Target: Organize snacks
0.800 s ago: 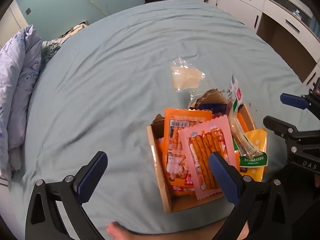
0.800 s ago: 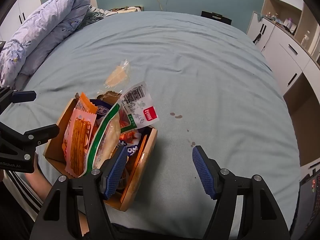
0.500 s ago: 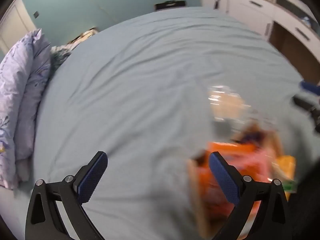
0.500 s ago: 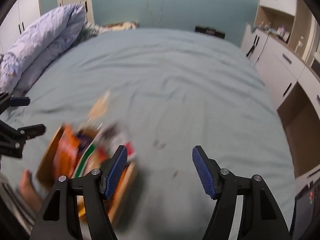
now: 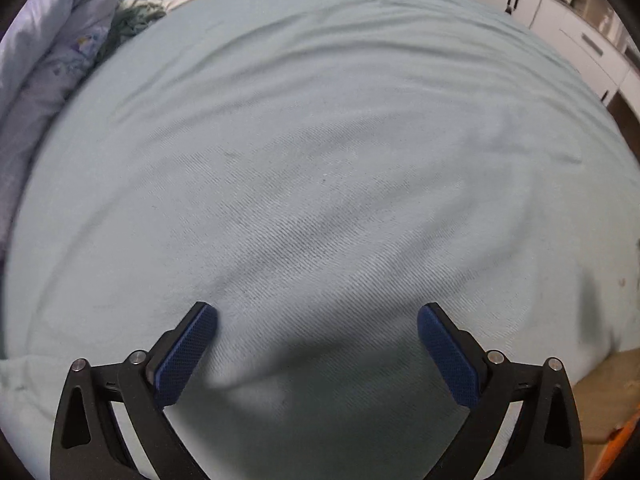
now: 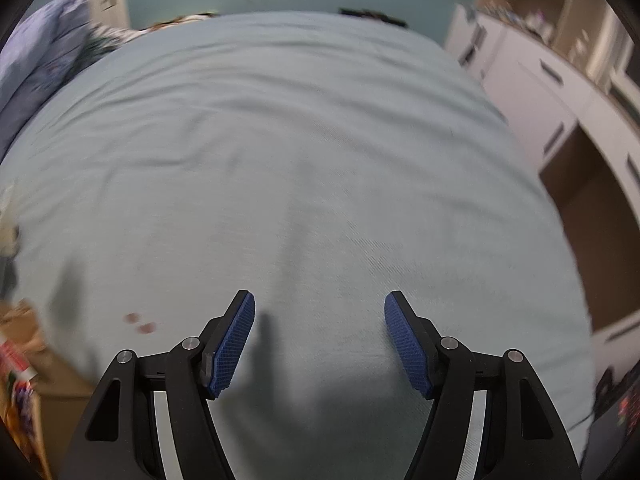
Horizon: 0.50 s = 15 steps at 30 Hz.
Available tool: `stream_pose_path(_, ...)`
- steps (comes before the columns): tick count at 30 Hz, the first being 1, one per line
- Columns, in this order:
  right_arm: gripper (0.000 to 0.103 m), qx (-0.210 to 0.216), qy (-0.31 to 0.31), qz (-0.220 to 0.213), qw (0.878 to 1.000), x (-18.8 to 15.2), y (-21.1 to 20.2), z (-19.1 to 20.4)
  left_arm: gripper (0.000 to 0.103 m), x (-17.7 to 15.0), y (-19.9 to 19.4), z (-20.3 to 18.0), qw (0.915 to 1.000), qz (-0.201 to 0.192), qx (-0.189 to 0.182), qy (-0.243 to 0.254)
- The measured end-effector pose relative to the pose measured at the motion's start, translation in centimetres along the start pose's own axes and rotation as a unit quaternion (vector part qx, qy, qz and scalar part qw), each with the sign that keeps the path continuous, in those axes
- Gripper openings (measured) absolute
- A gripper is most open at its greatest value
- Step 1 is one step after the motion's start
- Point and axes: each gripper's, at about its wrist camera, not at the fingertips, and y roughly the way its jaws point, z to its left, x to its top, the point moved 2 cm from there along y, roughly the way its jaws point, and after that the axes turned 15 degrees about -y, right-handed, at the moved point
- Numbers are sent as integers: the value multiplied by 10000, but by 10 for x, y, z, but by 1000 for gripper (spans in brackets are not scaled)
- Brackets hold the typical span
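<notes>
Hovering over bare sheet, snack box off to the side

Hanging over the pale blue bed sheet [image 5: 320, 152] with a rumpled quilt [image 5: 44, 64] far left. Left gripper [image 5: 318, 344] spread fully wide, holding nothing. Cardboard box [image 5: 612, 392] of snacks just peeking in at the near right of that view, and at the near left edge of the other [image 6: 24, 344], so lying between the two tools. Right gripper [image 6: 320, 340] partly open, also empty, close to the sheet beside small reddish spots [image 6: 140, 322]. White cabinets [image 6: 552, 92] far right. Probably between picks, nothing carried. Next: swinging back toward the box or a loose packet, not visible now.
</notes>
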Motion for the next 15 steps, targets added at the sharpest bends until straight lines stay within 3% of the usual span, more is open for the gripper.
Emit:
stream_pose_path(3,69,-92,97,249,9996,-1,12,-10,103,-3,-1,6,9990,-421,-96,72)
stream_pose_path(7,95,-162,213,-20,9996,-7,14,-6,103,-17,-1,10,9944,-979,-313,243)
stream_pose_path(9,103,-258,281,-128,9992,-4,10,-10,103,-20,0,9,9933,-1082,-335,250)
stream_pose_path(13,103,-141,171,-350,9991,6,20,-5,103,-21,-2,12,9923,-1161,-361,248)
stream_pose_path(15,103,-121,199,-458,9987,4,23,-5,103,-4,-1,14,9926,-1124,-386,229)
